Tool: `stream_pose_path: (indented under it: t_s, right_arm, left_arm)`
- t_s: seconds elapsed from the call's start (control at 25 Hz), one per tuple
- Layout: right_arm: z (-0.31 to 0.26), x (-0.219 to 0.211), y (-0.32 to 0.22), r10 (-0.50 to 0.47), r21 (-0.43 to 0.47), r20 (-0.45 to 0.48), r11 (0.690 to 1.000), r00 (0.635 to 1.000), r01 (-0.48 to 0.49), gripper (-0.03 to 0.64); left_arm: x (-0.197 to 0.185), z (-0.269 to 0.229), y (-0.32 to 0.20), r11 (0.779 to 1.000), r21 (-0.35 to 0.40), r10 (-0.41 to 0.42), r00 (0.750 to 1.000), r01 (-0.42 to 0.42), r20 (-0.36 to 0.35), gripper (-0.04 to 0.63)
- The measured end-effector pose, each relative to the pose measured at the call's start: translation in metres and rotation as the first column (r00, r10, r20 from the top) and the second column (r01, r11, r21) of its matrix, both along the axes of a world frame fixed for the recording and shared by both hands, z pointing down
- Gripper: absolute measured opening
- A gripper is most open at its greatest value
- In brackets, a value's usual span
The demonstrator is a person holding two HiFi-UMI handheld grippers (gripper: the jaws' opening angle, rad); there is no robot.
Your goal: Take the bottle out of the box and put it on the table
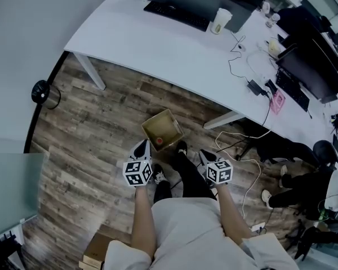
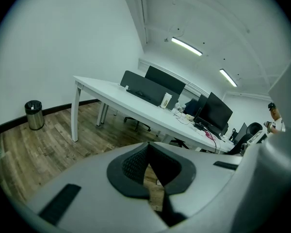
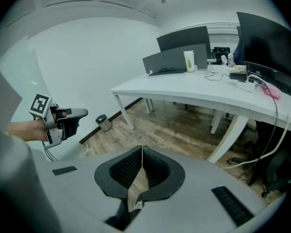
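Take the wood-plank floor (image 1: 90, 134) as the base surface. Locate the curved white table (image 1: 158, 44) across the top of the head view, standing on white legs and carrying dark monitors (image 1: 301, 72), a black keyboard (image 1: 177, 14) and loose cables (image 1: 239, 66). Note a seated person (image 1: 312, 184) at the right edge, past the table end. Find the open cardboard box (image 1: 168, 124) on the floor, on the near side of the table, apart from its legs and just ahead of the wearer's feet. Note a small round metal bin (image 1: 45, 94) by the wall at left, well apart from the box. Identify the left gripper (image 1: 141, 148) next to the near-left corner of the box, contact not determinable, and the right gripper (image 1: 206, 158) to the right of the box, clear of it, each bearing a marker cube (image 1: 138, 173). Read both grippers as closed: jaw tips together in each gripper view, nothing clamped, only floor visible behind the pads. Note a pale cup (image 1: 220, 20) upright on the table, just beside the keyboard. Locate the bottle (image 1: 159, 142) inside the box, at its near corner, visible from above only as a small reddish round spot.
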State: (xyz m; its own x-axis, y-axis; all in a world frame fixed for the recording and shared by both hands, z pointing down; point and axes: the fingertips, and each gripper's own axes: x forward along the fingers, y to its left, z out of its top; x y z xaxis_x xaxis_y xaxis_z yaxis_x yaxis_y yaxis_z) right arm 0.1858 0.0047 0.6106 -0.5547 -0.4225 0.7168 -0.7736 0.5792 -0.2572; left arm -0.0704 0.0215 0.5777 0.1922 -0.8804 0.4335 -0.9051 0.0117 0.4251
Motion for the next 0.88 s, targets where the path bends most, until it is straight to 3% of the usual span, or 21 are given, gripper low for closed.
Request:
stream_pose_path:
  t_s: [0.16,0.4,0.56,0.72,0.88]
  right_arm:
    - [0.024,-0.047,-0.013,-0.1,-0.023,0.018,0.995,0.995,0.1,0.041]
    - [0.082,-0.096,-0.031,-0.281,-0.073,0.031,0.957,0.959,0.282,0.041]
    - [0.141,-0.109,-0.048,-0.338,-0.095,-0.045,0.938,0.94,0.333,0.041]
    - [0.209,-0.108,-0.061,-0.347,-0.113,-0.163,0.937,0.924,0.332,0.041]
    - [0.265,-0.12,-0.056,-0.435,-0.122,-0.203,0.9,0.877,0.418,0.043]
  left_arm:
    - [-0.014,0.029,0.014,0.998,-0.058,-0.012,1.0,0.013,0.022,0.015]
    - [-0.01,0.089,0.015,0.991,-0.126,-0.04,0.999,0.044,0.034,0.015]
    - [-0.001,0.141,0.013,0.982,-0.187,-0.025,0.998,0.034,0.053,0.015]
    - [0.007,0.205,0.015,0.968,-0.252,0.043,0.996,-0.021,0.083,0.014]
    - [0.006,0.253,0.023,0.963,-0.268,0.065,0.995,-0.041,0.081,0.015]
